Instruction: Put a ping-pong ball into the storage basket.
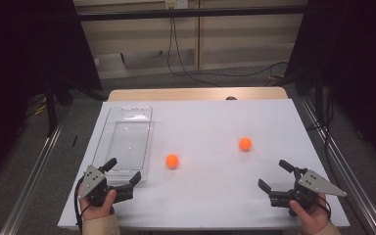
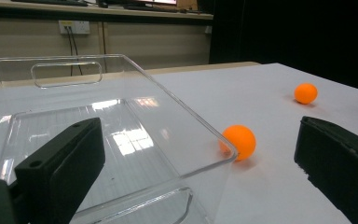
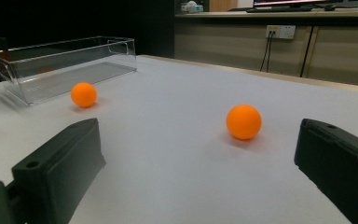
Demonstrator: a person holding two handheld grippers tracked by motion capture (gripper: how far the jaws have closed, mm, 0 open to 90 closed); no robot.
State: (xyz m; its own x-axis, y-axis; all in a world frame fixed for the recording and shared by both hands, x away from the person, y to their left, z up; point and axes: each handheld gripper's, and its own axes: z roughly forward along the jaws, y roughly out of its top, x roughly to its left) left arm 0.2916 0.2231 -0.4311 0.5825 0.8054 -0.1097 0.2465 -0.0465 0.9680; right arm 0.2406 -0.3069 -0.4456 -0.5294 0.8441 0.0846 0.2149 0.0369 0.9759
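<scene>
Clear bin [image 2: 121, 140] — near end cut off by the frame; its wall blurs the nearer ball [image 2: 239, 142].

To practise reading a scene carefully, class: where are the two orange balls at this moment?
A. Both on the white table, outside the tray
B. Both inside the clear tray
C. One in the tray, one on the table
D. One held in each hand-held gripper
A: the nearer orange ball lies just beside the clear tray, the farther orange ball sits out on the white table, and nothing lies in the tray.
</scene>
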